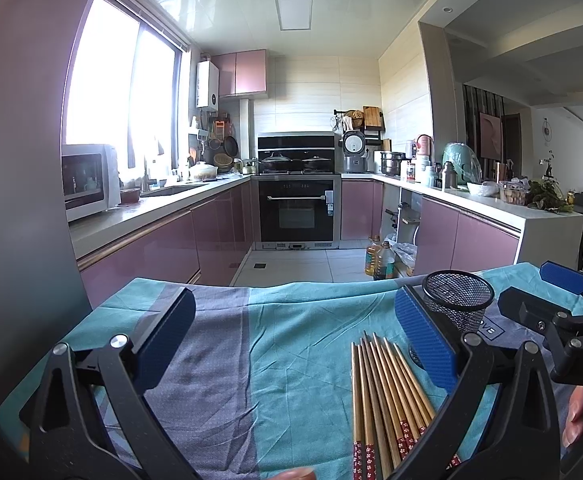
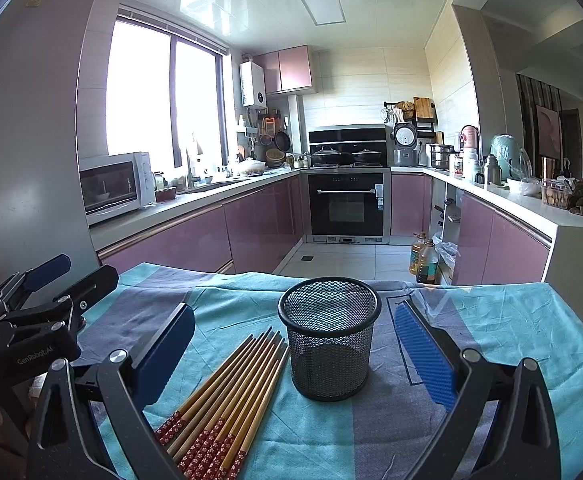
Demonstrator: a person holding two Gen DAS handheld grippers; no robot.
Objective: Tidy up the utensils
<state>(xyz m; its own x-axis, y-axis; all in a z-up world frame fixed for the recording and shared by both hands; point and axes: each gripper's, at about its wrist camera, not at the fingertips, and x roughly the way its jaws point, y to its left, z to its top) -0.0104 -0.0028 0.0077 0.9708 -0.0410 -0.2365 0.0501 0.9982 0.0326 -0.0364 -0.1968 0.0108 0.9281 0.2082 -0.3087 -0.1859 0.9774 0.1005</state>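
Above the teal and grey tablecloth (image 2: 511,320), the right gripper (image 2: 291,344) hung with its 2 blue-padded jaws spread wide, holding nothing, the black mesh cup (image 2: 330,354) standing upright between them and apart from both pads. Beside it the left gripper (image 1: 291,336) was equally wide and empty, over bare cloth. Bamboo chopsticks (image 2: 227,392) lay flat in a bundle just left of the cup, their long axis running from the near edge of the table towards the cup, bare tips pointing away and red flowered ends nearest the cameras. Only the left wrist view showed a person's fingers (image 1: 579,416) at the right edge; only the right wrist view showed down inside the cup to its base.
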